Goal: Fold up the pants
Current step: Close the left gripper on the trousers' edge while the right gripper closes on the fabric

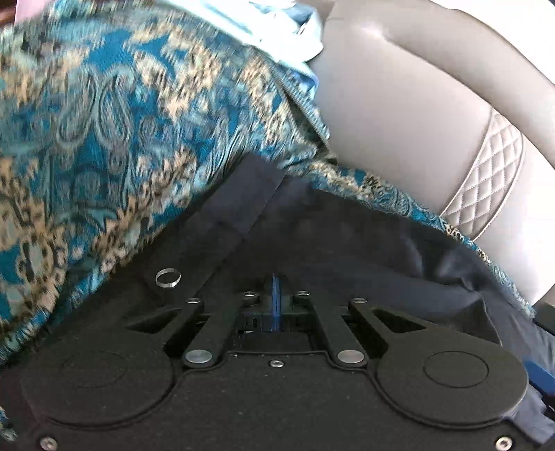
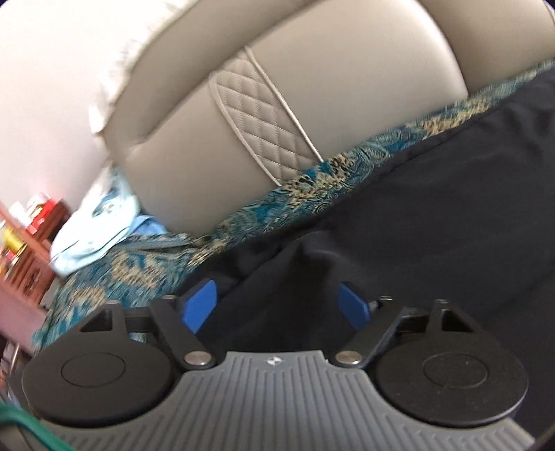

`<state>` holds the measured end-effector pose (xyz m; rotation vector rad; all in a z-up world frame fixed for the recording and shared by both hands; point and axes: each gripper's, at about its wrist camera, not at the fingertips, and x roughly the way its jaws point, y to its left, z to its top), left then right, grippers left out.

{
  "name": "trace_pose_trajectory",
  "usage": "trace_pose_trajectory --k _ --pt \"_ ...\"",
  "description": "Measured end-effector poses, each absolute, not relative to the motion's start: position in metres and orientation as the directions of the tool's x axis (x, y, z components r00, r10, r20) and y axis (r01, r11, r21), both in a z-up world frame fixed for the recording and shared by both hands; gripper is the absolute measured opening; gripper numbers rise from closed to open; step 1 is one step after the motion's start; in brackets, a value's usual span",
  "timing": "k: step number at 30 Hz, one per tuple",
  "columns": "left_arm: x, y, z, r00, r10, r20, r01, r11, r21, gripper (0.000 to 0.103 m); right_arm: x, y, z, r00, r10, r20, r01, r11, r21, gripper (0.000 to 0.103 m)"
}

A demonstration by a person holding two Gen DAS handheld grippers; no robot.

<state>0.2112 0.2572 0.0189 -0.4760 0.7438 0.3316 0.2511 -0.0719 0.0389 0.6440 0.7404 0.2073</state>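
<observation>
Blurred shelf items (image 2: 15, 239) stay unreadable; the pants (image 2: 433, 208) run off-frame.

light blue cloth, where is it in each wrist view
Left wrist view: the light blue cloth lies at the top centre, on the patterned cover beside the sofa back.
Right wrist view: it lies at the left middle, same spot.
Shared landmark: the quilted panel on the sofa back.
</observation>
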Motion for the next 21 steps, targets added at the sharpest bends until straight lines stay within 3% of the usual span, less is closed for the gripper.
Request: trace_pose_trajectory --k 4,6,9,11,14,17,19,20,21 --pt "0.214 0.261 0.017 0.696 0.067 -0.715 -0.421 0.845 -0.331 0.004 0.305 -0.068 0.027 0.672 0.374 -0.639 0.195 0.743 0.641 0.078" --pt "0.215 0.256 0.019 0.703 0.070 -0.708 -0.403 0.859 -0.315 0.008 0.329 -0.065 0.022 0.644 0.330 -0.690 0.268 0.747 0.608 0.089" --pt "0.219 0.252 0.021 0.707 0.067 -0.704 -0.385 0.872 -0.304 0.011 0.363 -0.058 0.022 0.585 0.228 -0.778 0.371 0.778 0.506 0.094" --pt "0.222 0.253 0.023 0.715 0.053 -0.698 -0.374 0.871 -0.318 0.026 0.386 -0.048 0.024 0.546 0.136 -0.826 0.413 0.814 0.407 0.098" --pt "0.225 0.256 0.025 0.722 0.047 -0.690 -0.380 0.861 -0.338 0.038 0.421 -0.031 0.017 0.456 -0.001 -0.890 0.439 0.870 0.224 0.103" --pt "0.228 0.263 0.026 0.721 0.037 -0.692 -0.391 0.846 -0.363 0.046 0.439 -0.009 0.008 0.407 -0.135 -0.903 0.390 0.920 0.039 0.095" --pt "0.230 0.268 0.026 0.720 0.026 -0.694 -0.400 0.832 -0.384 0.049 0.434 0.003 0.006 0.415 -0.187 -0.890 0.338 0.940 -0.040 0.081" --pt "0.231 0.271 0.026 0.716 0.024 -0.698 -0.409 0.824 -0.391 0.050 0.430 0.005 0.008 0.437 -0.181 -0.881 0.318 0.947 -0.037 0.067" --pt "0.231 0.273 0.026 0.712 0.023 -0.702 -0.417 0.817 -0.397 0.051 0.426 0.007 0.010 0.450 -0.177 -0.876 0.292 0.956 -0.043 0.043"
